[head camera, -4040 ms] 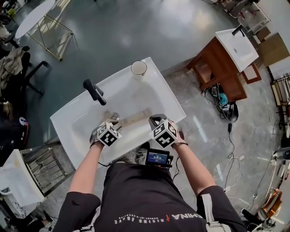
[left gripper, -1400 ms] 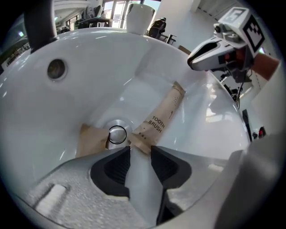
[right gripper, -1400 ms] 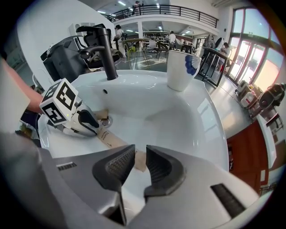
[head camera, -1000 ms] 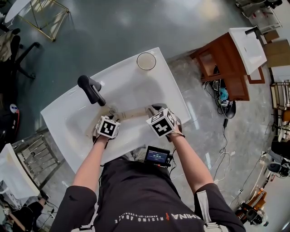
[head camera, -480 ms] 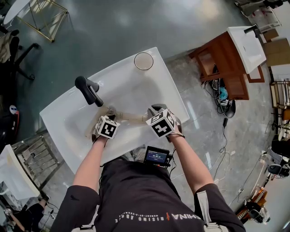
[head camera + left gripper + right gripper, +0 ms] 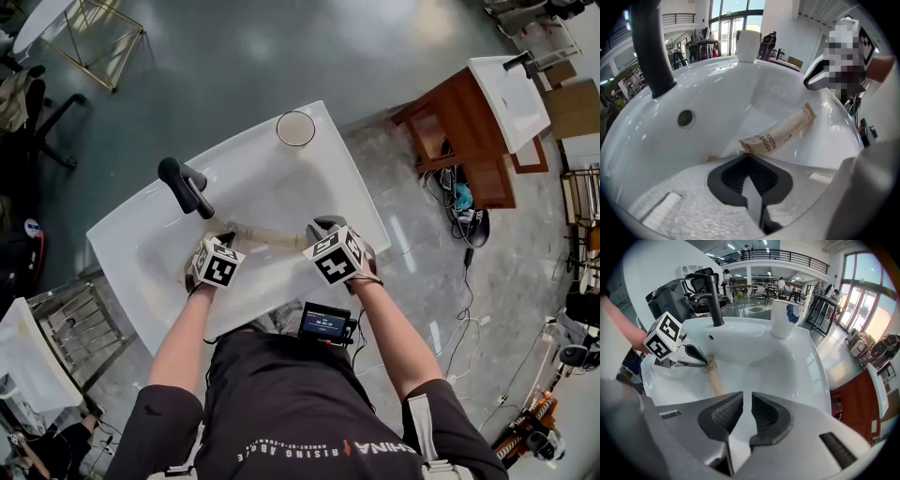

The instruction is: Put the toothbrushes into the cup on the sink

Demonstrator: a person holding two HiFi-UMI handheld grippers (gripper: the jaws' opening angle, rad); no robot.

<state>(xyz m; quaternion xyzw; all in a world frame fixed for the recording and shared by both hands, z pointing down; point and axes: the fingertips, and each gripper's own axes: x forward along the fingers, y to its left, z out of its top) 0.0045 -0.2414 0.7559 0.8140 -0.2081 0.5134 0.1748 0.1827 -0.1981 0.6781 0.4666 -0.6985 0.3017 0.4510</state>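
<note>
A person stands over a white sink with a gripper in each hand, both angled steeply down into the basin. The left gripper has its jaws pressed together on the near end of a toothbrush in a tan paper sleeve printed "TOOTH BRUSH"; the sleeve runs away from the jaws across the white basin toward the other gripper. In the head view the toothbrush lies in the basin between the two grippers, just in front of the black faucet, with its left end at the left gripper's tips and its right end reaching the right gripper. The right gripper hangs over the basin with its jaws at a narrow gap; they have just been closing, and only the white of the sink shows between the ribbed pads. From its view the sleeve passes out of sight behind its left jaw, so where that end stops cannot be told. The cup, white with a blue mark on its side, stands upright on the sink's far rim at the corner, well apart from the toothbrush and both grippers. A round overflow hole sits in the basin wall below the faucet. A wooden cabinet carrying a second sink stands on the floor to the right.
</note>
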